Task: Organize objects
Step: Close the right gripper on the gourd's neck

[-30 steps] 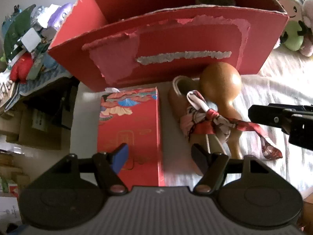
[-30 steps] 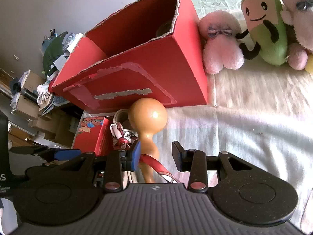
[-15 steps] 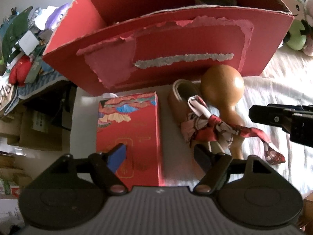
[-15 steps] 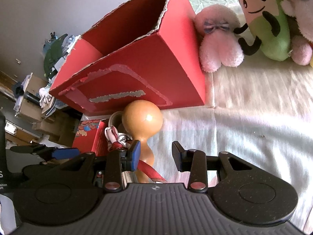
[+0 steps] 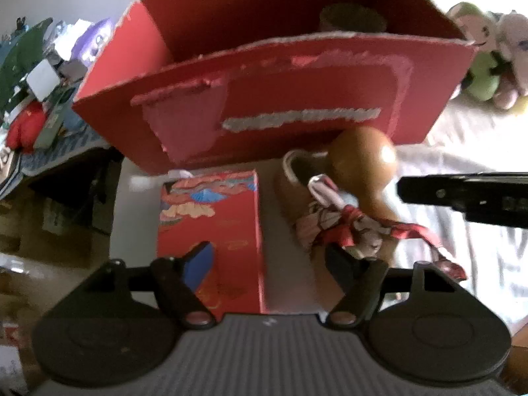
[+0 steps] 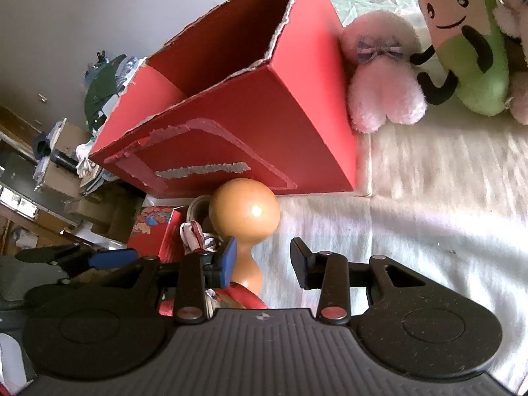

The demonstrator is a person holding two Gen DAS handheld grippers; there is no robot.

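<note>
Right claw [image 6: 262, 260] open, gourd [image 6: 244, 217] bulb toward box [image 6: 264, 125]

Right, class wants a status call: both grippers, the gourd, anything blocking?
Left gripper open, over the flat red packet. Right gripper open, empty, at the gourd neck. Gourd outside the red box. Scarf tangled alongside.

Pink plush toy [image 6: 384, 76] with a small bow sits against a green smiling plush [image 6: 462, 43] on a white bedsheet [image 6: 445, 191]. Cluttered pile of clothes and packets [image 5: 43, 76] at far left; cardboard boxes [image 6: 62, 178] stacked below.
</note>
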